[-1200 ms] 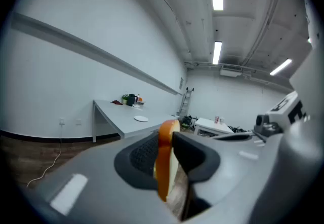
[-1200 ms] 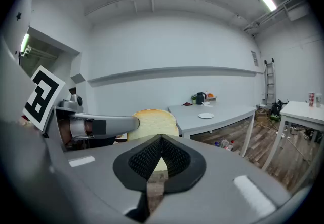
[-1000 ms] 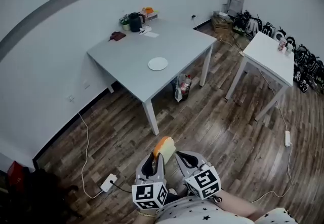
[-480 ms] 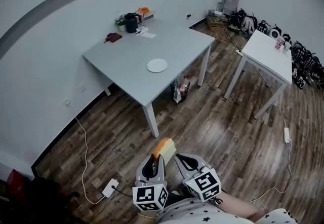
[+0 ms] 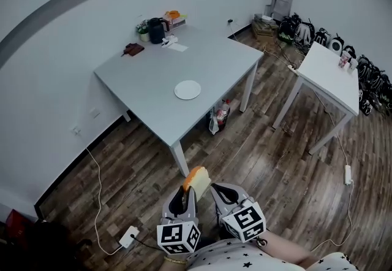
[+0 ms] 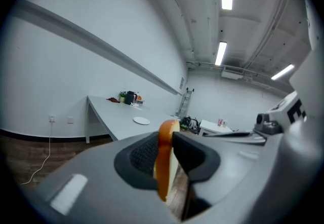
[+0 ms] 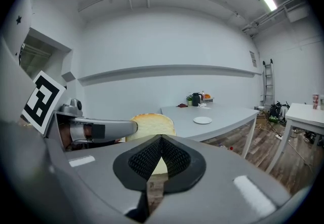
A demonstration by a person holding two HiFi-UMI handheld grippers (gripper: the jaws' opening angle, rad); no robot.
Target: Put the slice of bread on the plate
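Pinching the slice of bread on edge, the left gripper presses its pads on the two flat faces, crust uppermost. It is well short of the grey table, out over the wooden floor. The right gripper, equally far from the table, has its jaws pressed together on nothing. The white plate lies on the table, near its middle. Bread is likely light, soft and easily crushed. A gentle hold across the faces seems best, since squeezing harder would probably dent the crumb and a looser hold could let it slip.
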